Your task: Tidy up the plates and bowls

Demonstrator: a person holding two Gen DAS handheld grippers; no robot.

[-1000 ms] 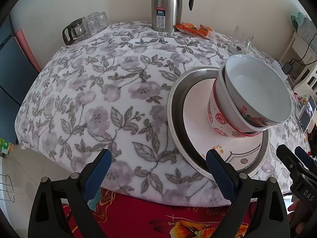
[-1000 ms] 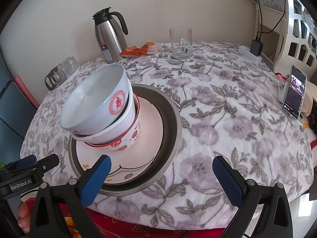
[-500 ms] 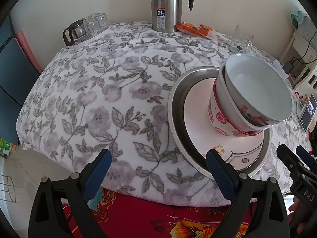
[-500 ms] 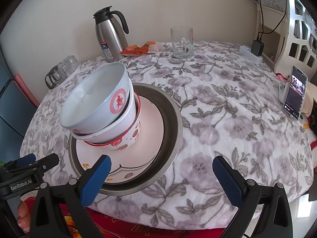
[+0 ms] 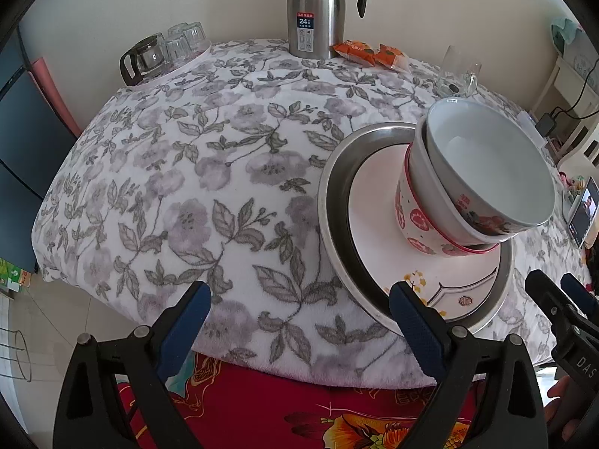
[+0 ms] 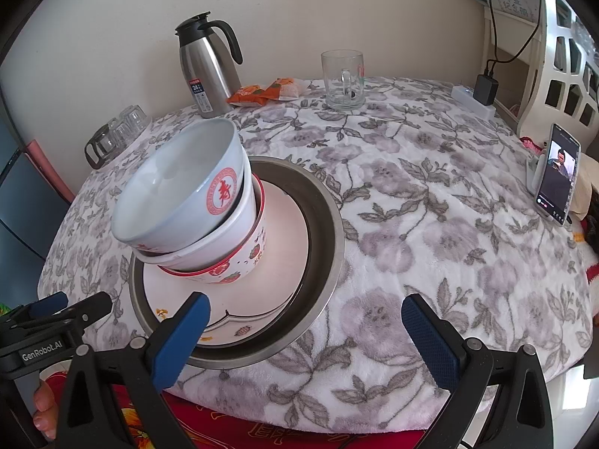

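Note:
A steel basin (image 5: 329, 202) (image 6: 325, 224) sits near the front edge of the floral-clothed table. Inside it lies a white plate (image 5: 374, 217) (image 6: 284, 232). On the plate stand nested bowls: a strawberry-patterned one (image 5: 408, 220) (image 6: 247, 265) at the bottom, and a white bowl with a red emblem (image 5: 486, 164) (image 6: 179, 187) tilted on top. My left gripper (image 5: 299, 314) hangs open at the table's front edge, left of the basin. My right gripper (image 6: 307, 321) is open too, its left finger over the basin's near rim. Neither holds anything.
At the back stand a steel thermos (image 5: 316, 7) (image 6: 206, 71), orange snack packets (image 5: 367, 52) (image 6: 262, 91), a glass mug (image 6: 344, 80) (image 5: 455, 75) and a glass teapot with cups (image 5: 161, 56) (image 6: 112, 138). A phone (image 6: 558, 179) on a stand and a charger (image 6: 483, 91) are at the right.
Both grippers have drifted slightly; the views shift a little. The stack of bowls, the plate and the basin have stayed put, and both grippers remain open.

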